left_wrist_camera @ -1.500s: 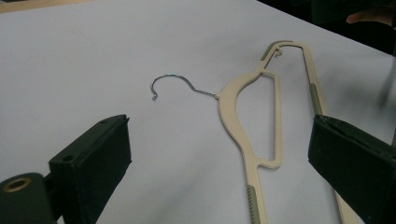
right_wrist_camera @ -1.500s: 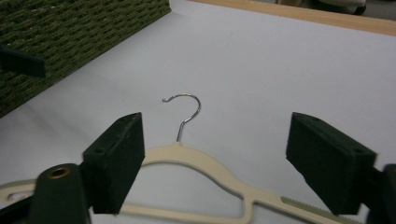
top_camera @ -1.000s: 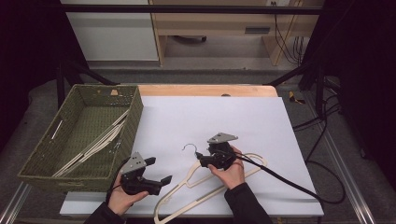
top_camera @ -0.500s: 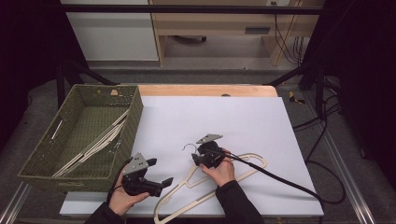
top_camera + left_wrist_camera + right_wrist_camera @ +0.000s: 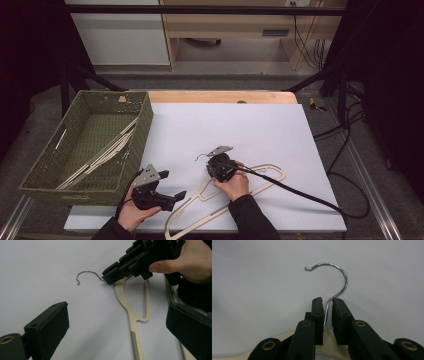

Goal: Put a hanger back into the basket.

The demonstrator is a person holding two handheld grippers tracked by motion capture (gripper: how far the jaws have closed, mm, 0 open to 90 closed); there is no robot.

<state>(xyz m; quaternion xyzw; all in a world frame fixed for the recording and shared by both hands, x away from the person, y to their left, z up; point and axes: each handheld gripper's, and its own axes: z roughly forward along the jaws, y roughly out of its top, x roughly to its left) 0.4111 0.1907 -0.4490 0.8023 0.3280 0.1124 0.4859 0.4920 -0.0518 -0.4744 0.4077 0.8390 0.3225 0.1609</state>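
A cream hanger lies flat on the white table top, its metal hook pointing to the far left. My right gripper reaches in over the hanger's neck, and its jaws have just been closing. The hook's thin stem stands between the pads with a narrow gap on each side. In the left gripper view that gripper sits at the base of the hook. My left gripper rests near the front edge, wide open and holding nothing. A second cream hanger lies in front.
A green woven basket stands at the left with several pale hangers in it. The right gripper's black cable trails across the table to the right. A wooden strip runs along the far edge.
The right gripper has come down and to the left onto the hanger's neck, and its jaws have narrowed around the hook's stem. The left gripper has kept its place.
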